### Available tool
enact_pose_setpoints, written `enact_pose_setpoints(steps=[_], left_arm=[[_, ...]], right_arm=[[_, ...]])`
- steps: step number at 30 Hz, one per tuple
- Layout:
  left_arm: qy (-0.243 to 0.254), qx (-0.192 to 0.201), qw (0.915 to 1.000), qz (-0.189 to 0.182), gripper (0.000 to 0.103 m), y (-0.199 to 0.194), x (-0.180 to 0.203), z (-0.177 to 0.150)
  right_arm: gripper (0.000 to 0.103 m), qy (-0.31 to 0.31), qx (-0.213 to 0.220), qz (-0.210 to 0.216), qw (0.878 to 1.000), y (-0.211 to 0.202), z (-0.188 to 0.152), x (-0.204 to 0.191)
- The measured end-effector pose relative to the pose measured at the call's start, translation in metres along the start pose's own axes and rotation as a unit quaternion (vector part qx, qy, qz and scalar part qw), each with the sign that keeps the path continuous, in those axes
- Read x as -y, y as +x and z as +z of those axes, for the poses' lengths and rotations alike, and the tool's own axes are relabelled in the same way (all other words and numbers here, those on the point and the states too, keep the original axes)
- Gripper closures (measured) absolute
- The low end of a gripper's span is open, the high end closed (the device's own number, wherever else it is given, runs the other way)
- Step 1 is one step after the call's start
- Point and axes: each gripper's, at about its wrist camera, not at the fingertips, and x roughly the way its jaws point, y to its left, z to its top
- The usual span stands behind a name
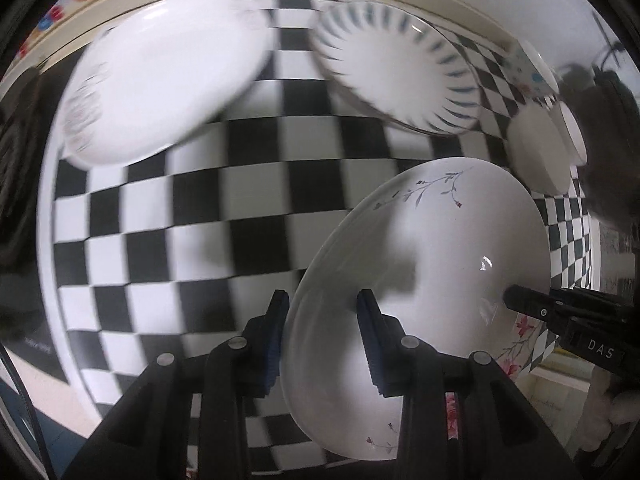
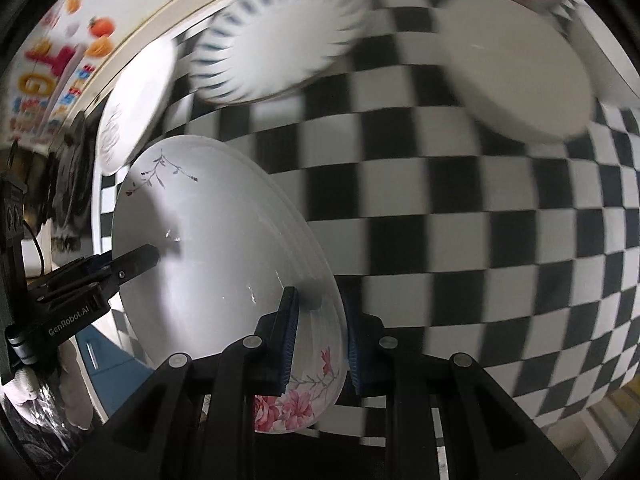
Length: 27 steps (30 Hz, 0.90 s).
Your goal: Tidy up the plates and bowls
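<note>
A stack of white plates hangs above the checkered table. The top plate carries a grey branch sprig, and a pink-flowered plate shows under it. My left gripper is shut on the stack's left rim, one finger over it and one under. In the right wrist view the same stack is clamped at its right rim by my right gripper. Each gripper shows in the other's view: the right gripper and the left gripper reach onto the plate from opposite sides.
On the table lie a plain white plate, a blue-striped dish, a white bowl and a small patterned bowl. In the right wrist view: the blue-striped dish and white bowl. The wall edge runs behind them.
</note>
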Motion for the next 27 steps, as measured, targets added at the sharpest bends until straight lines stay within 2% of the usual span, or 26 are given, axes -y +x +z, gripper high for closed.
enact_pose_setpoints(steps=[4, 7, 14, 21, 24, 27], left_arm=[[0.014, -0.018, 0.9997, 0.005, 0.071, 0.016, 0.021, 0.007], [0.017, -0.031, 0.9993, 0.013, 0.071, 0.03, 0.028, 0.01], [0.016, -0.036, 0.9987, 0.031, 0.071, 0.044, 0.033, 0.017], [0.005, -0.035, 0.9986, 0.039, 0.071, 0.048, 0.035, 0.026], [-0.011, -0.018, 0.9987, 0.047, 0.071, 0.041, 0.036, 0.032], [-0.036, 0.014, 0.9978, 0.053, 0.07, 0.013, 0.024, 0.03]], right_arm=[[0.079, 0.027, -0.011, 0.005, 1.0, 0.003, -0.002, 0.042], [0.079, 0.039, -0.016, 0.004, 0.999, 0.008, -0.004, 0.057], [0.079, 0.043, -0.016, -0.011, 0.999, 0.024, -0.007, 0.058], [0.076, 0.039, -0.035, -0.017, 0.998, 0.034, -0.002, 0.053], [0.075, 0.02, -0.032, -0.046, 0.998, 0.03, -0.003, 0.049], [0.073, 0.004, -0.016, -0.073, 0.997, 0.02, -0.003, 0.04]])
